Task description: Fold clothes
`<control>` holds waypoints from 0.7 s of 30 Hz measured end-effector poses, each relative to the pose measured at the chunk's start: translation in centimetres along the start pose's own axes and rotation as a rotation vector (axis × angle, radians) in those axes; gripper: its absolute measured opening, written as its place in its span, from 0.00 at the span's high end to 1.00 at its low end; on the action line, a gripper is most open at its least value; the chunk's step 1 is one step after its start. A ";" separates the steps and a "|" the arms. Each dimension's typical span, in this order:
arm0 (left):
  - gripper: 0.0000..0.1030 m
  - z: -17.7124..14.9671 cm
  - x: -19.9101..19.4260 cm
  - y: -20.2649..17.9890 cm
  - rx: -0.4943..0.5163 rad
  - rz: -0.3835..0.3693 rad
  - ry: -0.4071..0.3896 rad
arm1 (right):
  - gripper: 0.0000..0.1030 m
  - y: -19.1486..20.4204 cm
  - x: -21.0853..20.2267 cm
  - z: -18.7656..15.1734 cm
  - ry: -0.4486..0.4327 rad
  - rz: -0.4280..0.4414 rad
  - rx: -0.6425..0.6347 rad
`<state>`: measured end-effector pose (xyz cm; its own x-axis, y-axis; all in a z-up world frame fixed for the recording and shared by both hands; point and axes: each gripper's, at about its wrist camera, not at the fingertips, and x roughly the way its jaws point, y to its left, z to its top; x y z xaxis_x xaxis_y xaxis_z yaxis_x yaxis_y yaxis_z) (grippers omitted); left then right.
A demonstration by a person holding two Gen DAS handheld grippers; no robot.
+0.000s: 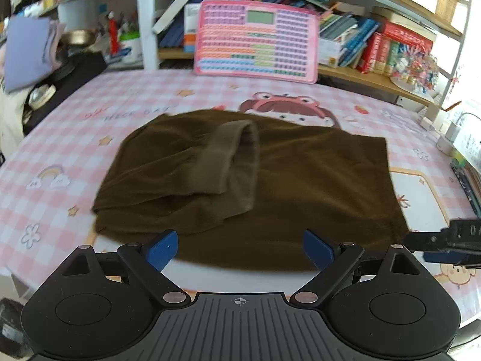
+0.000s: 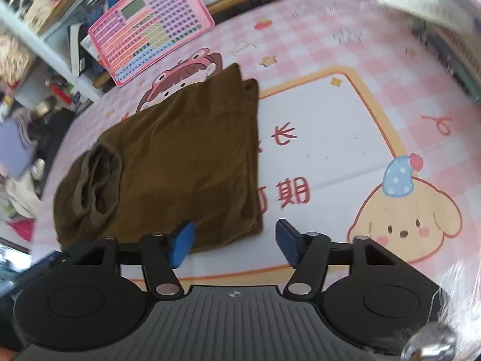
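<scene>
Black tongs (image 1: 240, 248) with blue finger pads (image 1: 162, 251), silver pivot screws, ribbed grey base, small crosshair mark.

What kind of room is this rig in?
Likely a child's bedroom or study at home. A brown garment lies on a pink checked cartoon-print cover, with crowded bookshelves behind and a pink learning tablet toy propped against them.
</scene>
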<state>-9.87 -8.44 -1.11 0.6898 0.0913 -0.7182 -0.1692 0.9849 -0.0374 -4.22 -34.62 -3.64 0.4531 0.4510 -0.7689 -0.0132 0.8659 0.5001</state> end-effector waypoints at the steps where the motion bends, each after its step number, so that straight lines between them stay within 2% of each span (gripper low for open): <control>1: 0.10 0.0 0.0 -0.8 0.007 0.006 -0.006 | 0.49 -0.9 0.3 0.6 0.029 0.031 0.030; 4: 0.10 0.0 0.2 -2.8 0.007 0.031 -0.016 | 0.53 -2.9 1.2 2.0 0.100 0.112 0.091; 14: 0.10 -1.2 -0.3 -5.6 -0.061 0.150 0.019 | 0.56 -4.3 3.2 4.7 0.226 0.257 0.040; 19: 0.10 -1.5 -0.9 -6.5 -0.062 0.174 0.018 | 0.57 -4.5 4.7 5.5 0.281 0.323 0.081; 21: 0.10 -1.6 -1.1 -6.9 -0.048 0.177 0.014 | 0.62 -4.6 5.3 5.8 0.300 0.343 0.107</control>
<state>-10.55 -15.56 -1.16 0.6362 0.2603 -0.7262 -0.3208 0.9454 0.0578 3.46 -37.45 -7.72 0.1608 0.7634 -0.6256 -0.0182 0.6360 0.7715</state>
